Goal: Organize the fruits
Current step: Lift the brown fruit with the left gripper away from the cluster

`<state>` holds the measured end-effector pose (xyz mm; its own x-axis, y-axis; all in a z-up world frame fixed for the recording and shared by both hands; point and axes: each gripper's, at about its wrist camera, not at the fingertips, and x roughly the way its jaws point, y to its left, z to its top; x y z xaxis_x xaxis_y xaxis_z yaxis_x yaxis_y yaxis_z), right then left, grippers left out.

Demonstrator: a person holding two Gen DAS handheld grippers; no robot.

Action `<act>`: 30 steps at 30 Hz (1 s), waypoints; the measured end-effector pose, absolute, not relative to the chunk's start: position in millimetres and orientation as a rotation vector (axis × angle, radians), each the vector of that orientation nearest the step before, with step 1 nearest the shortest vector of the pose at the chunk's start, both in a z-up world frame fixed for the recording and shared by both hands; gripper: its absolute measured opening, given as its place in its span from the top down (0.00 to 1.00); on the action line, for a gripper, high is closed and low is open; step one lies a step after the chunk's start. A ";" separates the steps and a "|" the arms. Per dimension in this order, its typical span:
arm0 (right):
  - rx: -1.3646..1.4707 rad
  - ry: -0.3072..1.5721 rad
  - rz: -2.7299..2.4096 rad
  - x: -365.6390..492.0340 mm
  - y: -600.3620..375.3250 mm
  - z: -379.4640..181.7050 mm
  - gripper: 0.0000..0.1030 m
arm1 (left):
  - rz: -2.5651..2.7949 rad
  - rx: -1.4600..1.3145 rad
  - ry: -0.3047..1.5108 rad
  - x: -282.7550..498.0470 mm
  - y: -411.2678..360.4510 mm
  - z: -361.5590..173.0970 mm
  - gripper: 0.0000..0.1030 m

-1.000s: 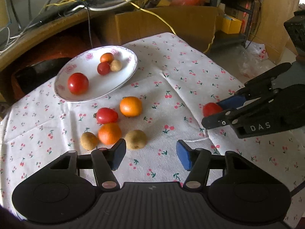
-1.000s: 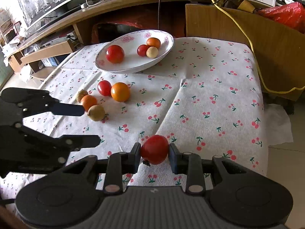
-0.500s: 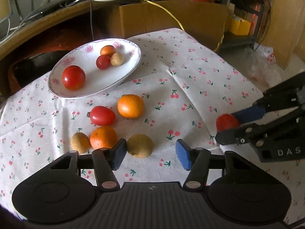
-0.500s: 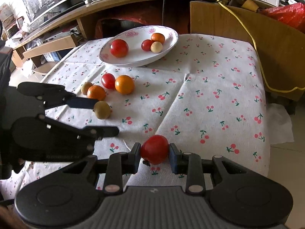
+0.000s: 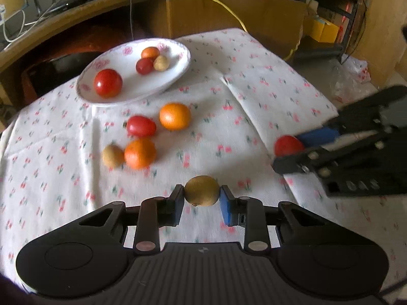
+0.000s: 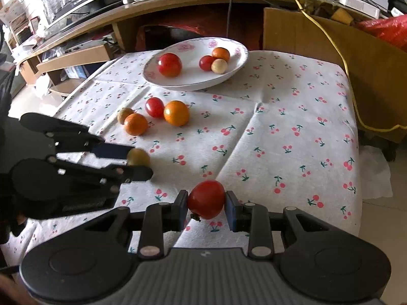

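left wrist view: kiwi [image 5: 201, 190], long axis crosswise, between just-closed left gripper [image 5: 201, 204] fingers.

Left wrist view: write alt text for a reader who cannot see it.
The left gripper has just closed on a brown kiwi above a cherry-print tablecloth. Beyond lie two oranges, a tomato and a small brown fruit, then a white plate holding four fruits; at right, the right gripper holds a red tomato.

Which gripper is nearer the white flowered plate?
Neither clearly. Left gripper, clamping the brown kiwi, and right gripper, clamping the red tomato, both sit at the near edge, opposite the plate.
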<state>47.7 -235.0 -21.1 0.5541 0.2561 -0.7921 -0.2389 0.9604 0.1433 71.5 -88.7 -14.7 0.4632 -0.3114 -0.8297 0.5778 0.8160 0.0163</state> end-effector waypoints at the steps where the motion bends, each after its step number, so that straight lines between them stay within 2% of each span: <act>1: 0.014 0.942 0.299 46.5 -232.8 -21.8 0.69 | -0.554 0.323 0.945 65.2 -85.6 -12.9 0.63; 13: -0.082 0.933 0.338 35.7 -212.2 -29.8 0.69 | -0.533 0.313 0.966 50.9 -72.7 -21.1 0.61; 16: -0.107 0.938 0.328 36.1 -207.4 -28.9 0.69 | -0.531 0.311 0.958 49.4 -69.6 -21.8 0.55; 18: -0.126 0.941 0.319 36.3 -203.2 -28.5 0.69 | -0.526 0.308 0.955 47.9 -65.6 -22.4 0.47; 21: -0.150 0.947 0.307 35.8 -199.1 -28.8 0.69 | -0.526 0.280 0.962 47.3 -58.0 -22.7 0.44; 30: -0.139 0.950 0.254 35.9 -195.3 -29.2 0.69 | -0.521 0.304 0.943 45.9 -65.0 -24.2 0.46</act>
<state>35.9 -195.3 -29.2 0.5547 0.1535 -0.8177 -0.2755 0.9613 -0.0064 45.9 -65.0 -24.2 0.4776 -0.2899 -0.8294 0.5478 0.8363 0.0232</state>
